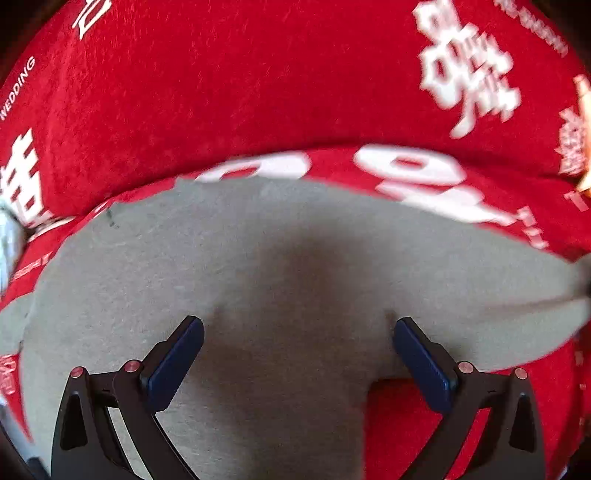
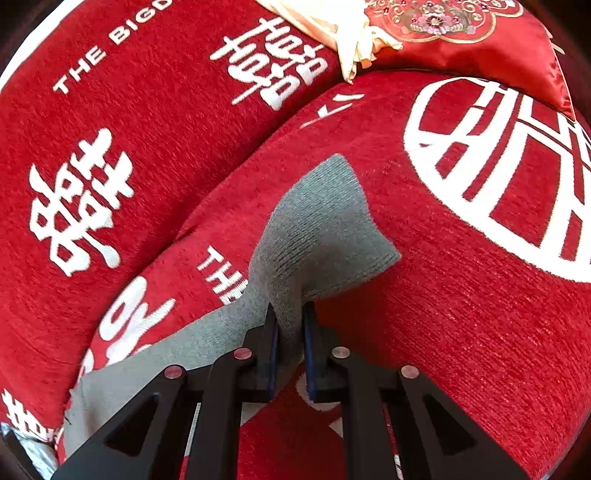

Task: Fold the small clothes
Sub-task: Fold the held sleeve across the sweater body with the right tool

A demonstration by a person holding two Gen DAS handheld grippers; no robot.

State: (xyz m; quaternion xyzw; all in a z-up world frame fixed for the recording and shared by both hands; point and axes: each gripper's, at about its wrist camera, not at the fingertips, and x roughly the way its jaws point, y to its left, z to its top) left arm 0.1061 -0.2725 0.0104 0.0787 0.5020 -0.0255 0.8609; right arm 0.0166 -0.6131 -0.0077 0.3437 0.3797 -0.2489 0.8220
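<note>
**On the red cover: grey knit pinched at one end**

Across a red plush cover [image 2: 461,332] printed with white characters lies a small grey knit garment [image 2: 317,229]. Right tongs [image 2: 290,317] are clamped on a bunched fold of it, the cloth lifting into a peak between the pads. Left tongs [image 1: 297,332] stand wide apart above the grey fabric [image 1: 258,258], gripping nothing. At the far right, an embroidered red satin cushion [image 2: 480,40] rests beside a cream cloth [image 2: 332,26].
</note>
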